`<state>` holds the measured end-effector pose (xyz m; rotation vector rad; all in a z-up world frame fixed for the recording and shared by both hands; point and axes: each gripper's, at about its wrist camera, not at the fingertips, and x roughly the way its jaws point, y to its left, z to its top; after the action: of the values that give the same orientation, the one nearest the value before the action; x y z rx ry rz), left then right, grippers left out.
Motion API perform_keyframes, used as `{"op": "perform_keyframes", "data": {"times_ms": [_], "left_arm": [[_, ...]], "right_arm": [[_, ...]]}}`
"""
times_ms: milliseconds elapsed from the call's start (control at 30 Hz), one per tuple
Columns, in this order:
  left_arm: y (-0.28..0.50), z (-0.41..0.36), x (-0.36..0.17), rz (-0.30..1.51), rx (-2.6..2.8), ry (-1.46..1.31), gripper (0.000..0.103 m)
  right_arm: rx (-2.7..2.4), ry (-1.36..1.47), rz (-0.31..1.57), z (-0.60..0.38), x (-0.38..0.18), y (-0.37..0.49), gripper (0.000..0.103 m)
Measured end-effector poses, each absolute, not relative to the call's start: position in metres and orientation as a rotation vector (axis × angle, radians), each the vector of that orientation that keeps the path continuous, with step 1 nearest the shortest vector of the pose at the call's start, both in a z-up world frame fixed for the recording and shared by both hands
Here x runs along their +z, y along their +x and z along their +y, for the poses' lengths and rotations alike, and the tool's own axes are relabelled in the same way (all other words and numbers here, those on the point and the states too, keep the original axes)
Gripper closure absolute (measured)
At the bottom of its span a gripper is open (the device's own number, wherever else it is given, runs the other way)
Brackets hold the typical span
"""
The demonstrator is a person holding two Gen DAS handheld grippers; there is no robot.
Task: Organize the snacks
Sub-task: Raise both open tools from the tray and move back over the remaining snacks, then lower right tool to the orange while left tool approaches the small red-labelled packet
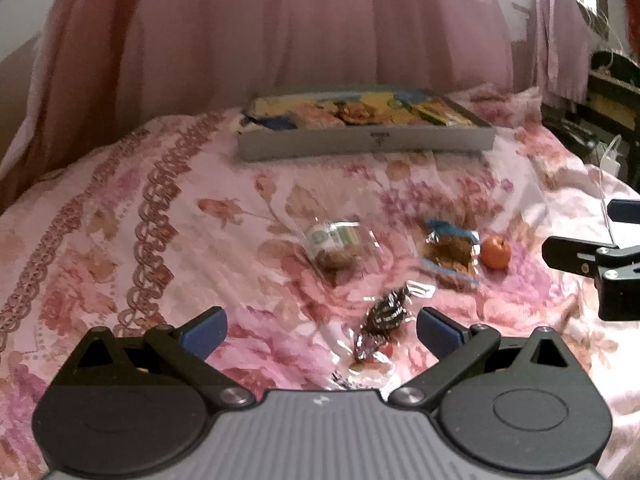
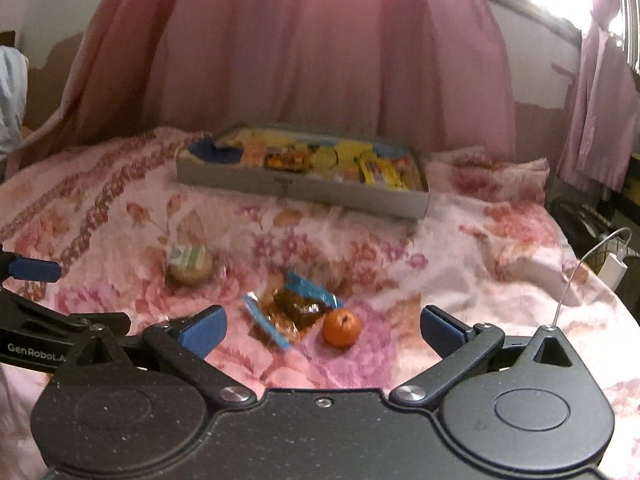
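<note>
On the floral bedspread lie loose snacks: a dark foil-wrapped candy (image 1: 382, 318), a clear-wrapped biscuit with a green label (image 1: 336, 246) (image 2: 190, 263), a blue-edged packet of brown snack (image 1: 450, 251) (image 2: 294, 309) and a small orange (image 1: 495, 253) (image 2: 341, 327). A shallow grey box (image 1: 366, 143) (image 2: 304, 191) at the back holds several colourful snack packs. My left gripper (image 1: 322, 330) is open just above the foil candy. My right gripper (image 2: 323, 328) is open over the orange and the blue packet; it shows at the right edge of the left wrist view (image 1: 600, 258).
Pink curtains (image 2: 320, 48) hang behind the bed. A white cable and charger (image 2: 612, 266) lie off the bed's right side beside dark furniture (image 1: 608, 92). The left part of the bedspread (image 1: 100, 220) is bare cloth.
</note>
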<state>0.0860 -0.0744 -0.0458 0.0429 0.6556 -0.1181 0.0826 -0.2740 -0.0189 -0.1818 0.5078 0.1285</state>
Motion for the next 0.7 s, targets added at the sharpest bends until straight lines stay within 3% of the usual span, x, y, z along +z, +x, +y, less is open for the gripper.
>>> {"op": "perform_keyframes", "data": {"times_ms": [700], "left_arm": [[0.12, -0.099, -0.073, 0.777, -0.228, 0.11, 0.0]], "right_arm": [[0.164, -0.057, 0.768, -0.295, -0.04, 0.129, 0.001]]}}
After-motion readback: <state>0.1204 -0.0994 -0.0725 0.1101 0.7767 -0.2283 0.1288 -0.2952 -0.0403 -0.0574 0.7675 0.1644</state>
